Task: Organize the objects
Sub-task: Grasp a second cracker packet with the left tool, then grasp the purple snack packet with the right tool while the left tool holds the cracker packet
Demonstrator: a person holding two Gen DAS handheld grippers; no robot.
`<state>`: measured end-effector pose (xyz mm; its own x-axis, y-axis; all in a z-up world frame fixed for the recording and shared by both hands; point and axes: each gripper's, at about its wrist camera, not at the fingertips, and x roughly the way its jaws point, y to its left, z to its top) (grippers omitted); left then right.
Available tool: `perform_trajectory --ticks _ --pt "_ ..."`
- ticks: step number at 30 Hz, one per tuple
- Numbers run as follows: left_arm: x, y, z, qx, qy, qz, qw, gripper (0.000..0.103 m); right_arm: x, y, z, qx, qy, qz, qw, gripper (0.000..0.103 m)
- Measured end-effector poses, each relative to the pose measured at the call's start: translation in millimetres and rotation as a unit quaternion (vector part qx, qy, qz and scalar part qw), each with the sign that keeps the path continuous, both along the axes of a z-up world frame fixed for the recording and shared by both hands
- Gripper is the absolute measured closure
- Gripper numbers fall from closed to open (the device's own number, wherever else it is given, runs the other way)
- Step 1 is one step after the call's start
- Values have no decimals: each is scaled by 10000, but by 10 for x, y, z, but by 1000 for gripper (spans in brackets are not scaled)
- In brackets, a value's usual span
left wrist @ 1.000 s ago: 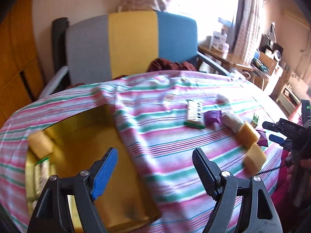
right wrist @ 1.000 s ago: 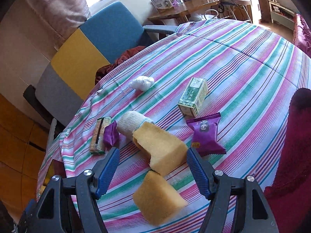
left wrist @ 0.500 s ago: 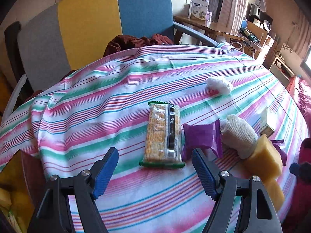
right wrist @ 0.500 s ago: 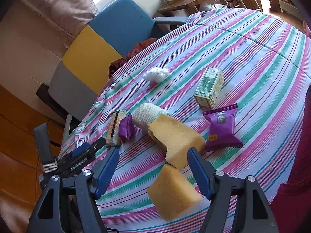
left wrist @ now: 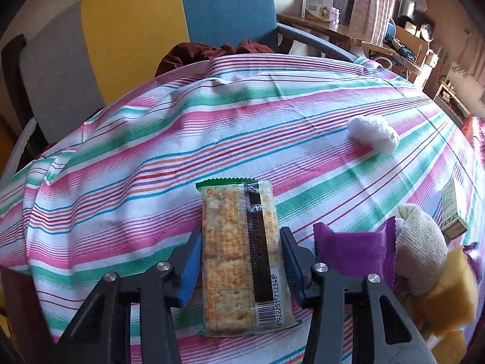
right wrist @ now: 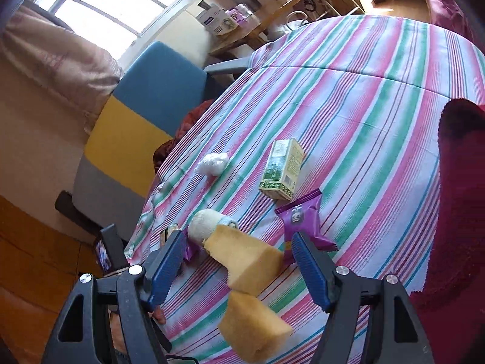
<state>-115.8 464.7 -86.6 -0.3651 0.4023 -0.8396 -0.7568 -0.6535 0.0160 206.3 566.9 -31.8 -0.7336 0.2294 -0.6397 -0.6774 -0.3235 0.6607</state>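
Note:
My left gripper [left wrist: 241, 257] has its jaws closed against both long sides of a cracker packet [left wrist: 239, 251] that lies on the striped tablecloth [left wrist: 151, 157]. Right of it lie a purple snack pouch [left wrist: 354, 251], a rolled cream sock [left wrist: 421, 248] and two yellow sponges [left wrist: 448, 297]. My right gripper [right wrist: 239, 267] is open, its fingers on either side of the upper yellow sponge [right wrist: 245, 261] without touching it. A second sponge [right wrist: 251, 327] lies below it. A green box [right wrist: 282, 170], another purple pouch [right wrist: 303, 221], the sock [right wrist: 209, 223] and a white wad [right wrist: 212, 163] lie beyond.
A grey, yellow and blue chair [left wrist: 136, 39] with a dark red cloth [left wrist: 209, 53] on its seat stands behind the table. A wooden side table [left wrist: 333, 30] with boxes is at the back right. A dark red fabric [right wrist: 460, 197] covers the table's right side.
My left gripper swung from the yellow bin to the cracker packet, moved in and closed on it. My right gripper stayed open over the sponges, shifting slightly.

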Motion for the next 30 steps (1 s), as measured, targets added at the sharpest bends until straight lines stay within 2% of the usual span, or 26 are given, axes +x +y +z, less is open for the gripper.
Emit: perform_trajectory --ticks 6,12,16,22,26,30 --pt "203 -270 14 17 -4 48 10000 54 -52 2 -7 91 -228 36 9997 29" --pt "598 -611 16 69 -9 -1 10000 54 -82 3 -49 83 -405 42 9991 29" --pt "881 -877 33 232 -128 18 9996 54 -97 -27 -26 194 -535 81 9983 29" --pt "1280 -1203 20 376 130 -175 9991 54 -119 -64 0 332 -703 99 9969 29" --pt "1348 -1291 -4 547 284 -319 9976 54 -104 -56 -10 331 -841 -34 9959 30" --pt "1312 -1320 -7 675 196 -327 9970 54 -55 -48 3 364 -1004 -262 9939 31"
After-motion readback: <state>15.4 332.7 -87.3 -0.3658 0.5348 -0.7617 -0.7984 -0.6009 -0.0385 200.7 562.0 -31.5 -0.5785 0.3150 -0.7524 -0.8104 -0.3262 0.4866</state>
